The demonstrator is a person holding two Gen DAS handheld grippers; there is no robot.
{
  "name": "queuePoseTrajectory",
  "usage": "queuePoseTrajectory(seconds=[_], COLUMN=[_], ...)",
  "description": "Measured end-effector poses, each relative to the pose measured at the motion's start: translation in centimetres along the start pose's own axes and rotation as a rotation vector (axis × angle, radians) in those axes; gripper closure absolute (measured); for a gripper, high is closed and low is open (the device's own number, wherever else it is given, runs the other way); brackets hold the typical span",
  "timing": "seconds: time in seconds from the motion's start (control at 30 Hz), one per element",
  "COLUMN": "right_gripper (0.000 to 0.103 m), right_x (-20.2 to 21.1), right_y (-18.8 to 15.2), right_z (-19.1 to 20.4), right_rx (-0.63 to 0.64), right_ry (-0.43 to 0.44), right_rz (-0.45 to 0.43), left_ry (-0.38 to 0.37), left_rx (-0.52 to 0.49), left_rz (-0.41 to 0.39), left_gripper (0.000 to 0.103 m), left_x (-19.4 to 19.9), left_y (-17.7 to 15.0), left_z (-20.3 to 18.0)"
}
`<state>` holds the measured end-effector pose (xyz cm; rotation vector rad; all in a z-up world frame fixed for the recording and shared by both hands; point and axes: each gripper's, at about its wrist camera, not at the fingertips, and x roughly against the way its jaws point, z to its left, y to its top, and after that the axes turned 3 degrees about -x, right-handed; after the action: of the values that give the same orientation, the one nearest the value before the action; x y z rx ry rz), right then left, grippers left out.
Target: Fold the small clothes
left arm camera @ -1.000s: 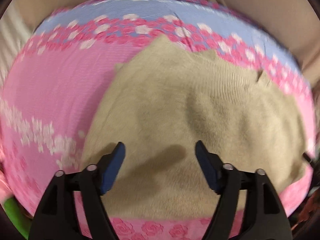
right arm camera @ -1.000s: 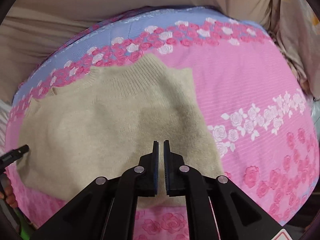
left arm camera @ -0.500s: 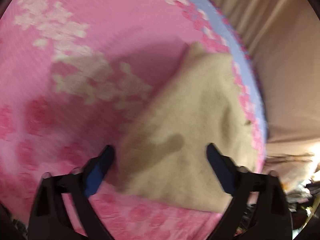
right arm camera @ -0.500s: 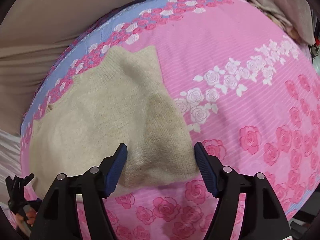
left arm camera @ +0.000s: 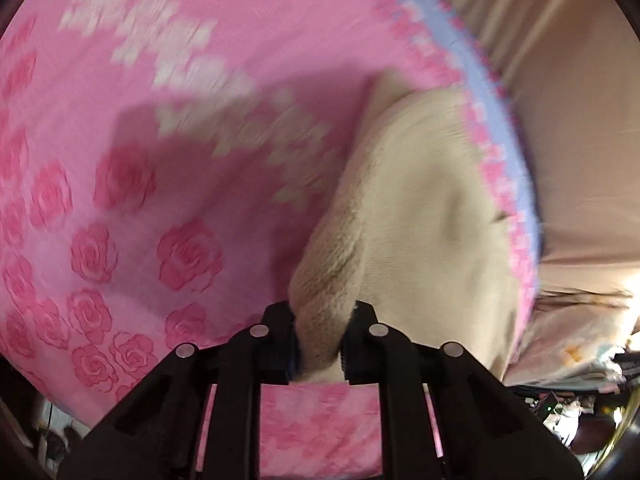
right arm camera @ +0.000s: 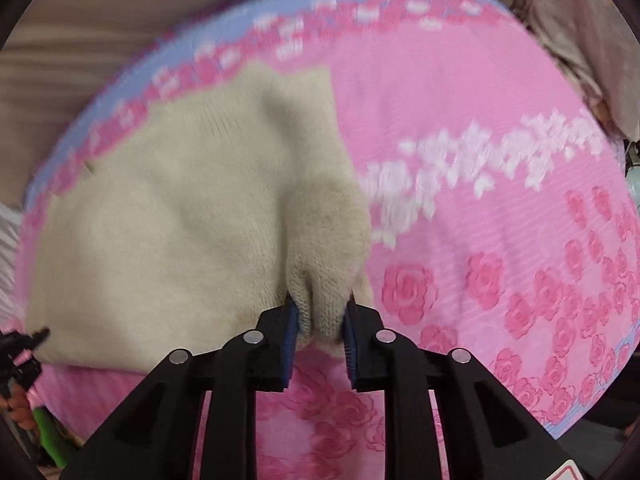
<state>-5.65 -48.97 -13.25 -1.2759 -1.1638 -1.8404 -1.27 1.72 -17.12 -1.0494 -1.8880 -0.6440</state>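
While the beige knit sweater [right arm camera: 168,216] lies spread on the pink rose-print blanket [right arm camera: 480,128], both of its near corners are caught up in the grippers. Its collar end points away toward the blue-and-pink flowered border [right arm camera: 224,36] of the blanket, and its body runs right along that border. In the right wrist view, the right gripper [right arm camera: 318,340] has just been closing, and a thick bunch of the knit now sits squeezed between the blue pads [right arm camera: 291,332], the fabric humped up into a ridge just ahead of them. Over on the other side, the left gripper [left arm camera: 318,344] has just been closing too, and it pinches a fuzzy fold of the sweater [left arm camera: 420,200] at the opposite corner, the cloth rising in a soft crease from the jaws toward the middle of the garment. That left gripper also peeks in as a small black shape at the far left edge of the right wrist view, touching the sweater's edge. Both views are blurred, so fine detail in the knit is hard to read. Beyond the blanket's border a tan sheet [left arm camera: 560,120] with long folds fills the background, and some pale patterned cloth [left arm camera: 572,344] lies bunched at the lower right of the left wrist view.
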Motion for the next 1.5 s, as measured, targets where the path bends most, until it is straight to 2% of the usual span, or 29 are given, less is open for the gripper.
queuePoseTrajectory(seconds=[0.1,0.17,0.2,0.3,0.43,0.57,0.6,0.63,0.67,0.77,0.8,0.83,0.87,0.93,0.97,1.0,1.03,1.07,1.1,1.2,1.27,1.3,1.33,1.4,1.47,1.5], right_gripper=[0.062,0.062,0.058,0.050,0.047,0.048,0.071,0.099,0.098,0.098,0.098,0.098,0.095,0.093,0.092,0.090,0.086,0.071,0.064,0.064,0.065,0.079,0.088,0.089,0.088,0.084], right_x=[2.0,3.6,4.1,5.7,3.1,-0.5,-1.3,-2.1,-1.8,2.4,3.0,2.2,0.5,-2.6,-2.1,-0.3,1.1,2.4,3.5,3.8,2.4,1.5,-0.1,-1.0,0.0,0.6], right_y=[0.2,0.9,1.1,3.4,8.0,10.7,11.1,11.6,11.9,12.8,13.3,14.0,14.6,15.4,15.1,14.2,13.1,11.8,10.0,5.8,3.4,2.6,2.0,1.2,1.6,1.7], right_z=[0.1,0.4,0.4,0.4,2.6,5.3,5.8,6.4,6.7,7.0,7.0,6.9,6.7,5.5,4.6,3.4,2.3,1.2,-0.3,-2.5,-2.6,-2.4,-2.0,-1.8,-1.6,-1.5], right_rx=[-0.036,-0.005,0.002,0.000,0.073,0.165,0.184,0.204,0.206,0.185,0.186,0.197,0.205,0.175,0.149,0.128,0.119,0.111,0.107,0.118,0.128,0.139,0.151,0.146,0.109,0.100], right_ry=[-0.001,-0.055,-0.062,-0.039,-0.008,-0.039,-0.043,-0.051,-0.051,0.022,0.035,0.024,0.017,-0.014,0.002,0.051,0.064,0.067,0.077,0.093,0.079,0.065,0.020,-0.028,-0.041,-0.037], right_rz=[-0.062,-0.117,-0.137,-0.197,-0.164,-0.130,-0.117,-0.092,-0.104,-0.244,-0.279,-0.278,-0.226,-0.067,-0.068,-0.118,-0.148,-0.168,-0.175,-0.100,-0.036,-0.008,0.024,0.011,-0.016,-0.032], left_ry=[-0.005,-0.011,-0.014,0.007,0.045,0.080,0.087,0.094,0.098,0.099,0.101,0.106,0.111,0.122,0.126,0.129,0.127,0.125,0.122,0.112,0.114,0.118,0.122,0.128,0.112,0.098], left_rx=[0.002,-0.013,-0.017,-0.027,-0.034,-0.052,-0.059,-0.064,-0.067,-0.063,-0.064,-0.067,-0.068,-0.059,-0.059,-0.057,-0.056,-0.057,-0.059,-0.052,-0.057,-0.063,-0.072,-0.091,-0.104,-0.112], left_rz=[-0.039,-0.055,-0.057,-0.049,-0.049,-0.055,-0.058,-0.063,-0.065,-0.071,-0.074,-0.077,-0.077,-0.076,-0.075,-0.075,-0.076,-0.076,-0.076,-0.071,-0.072,-0.074,-0.082,-0.094,-0.116,-0.129], left_gripper=[0.089,0.088,0.088,0.088,0.087,0.086,0.085,0.085,0.085,0.085,0.085,0.084,0.083,0.083,0.082,0.082,0.082,0.082,0.081,0.080,0.080,0.080,0.082,0.085,0.089,0.090], left_x=[0.4,1.2,1.4,1.1,0.7,0.2,0.3,0.2,0.1,0.3,0.4,0.3,0.2,-0.3,-0.4,-0.5,-0.5,-0.4,-0.5,-0.5,-0.5,-0.5,-0.5,-0.5,0.1,0.5], left_y=[0.0,0.3,0.5,0.7,0.3,0.2,0.1,0.1,0.1,0.1,0.1,0.1,0.1,0.1,0.1,0.2,0.2,0.2,0.2,0.3,0.3,0.3,0.2,0.1,0.1,0.2], left_z=[-0.5,-1.4,-1.7,-2.2,-1.9,-2.2,-2.3,-2.6,-2.6,-2.8,-2.8,-2.9,-2.9,-2.8,-2.7,-2.7,-2.7,-2.7,-2.6,-2.3,-2.4,-2.5,-2.7,-3.1,-3.7,-4.0])
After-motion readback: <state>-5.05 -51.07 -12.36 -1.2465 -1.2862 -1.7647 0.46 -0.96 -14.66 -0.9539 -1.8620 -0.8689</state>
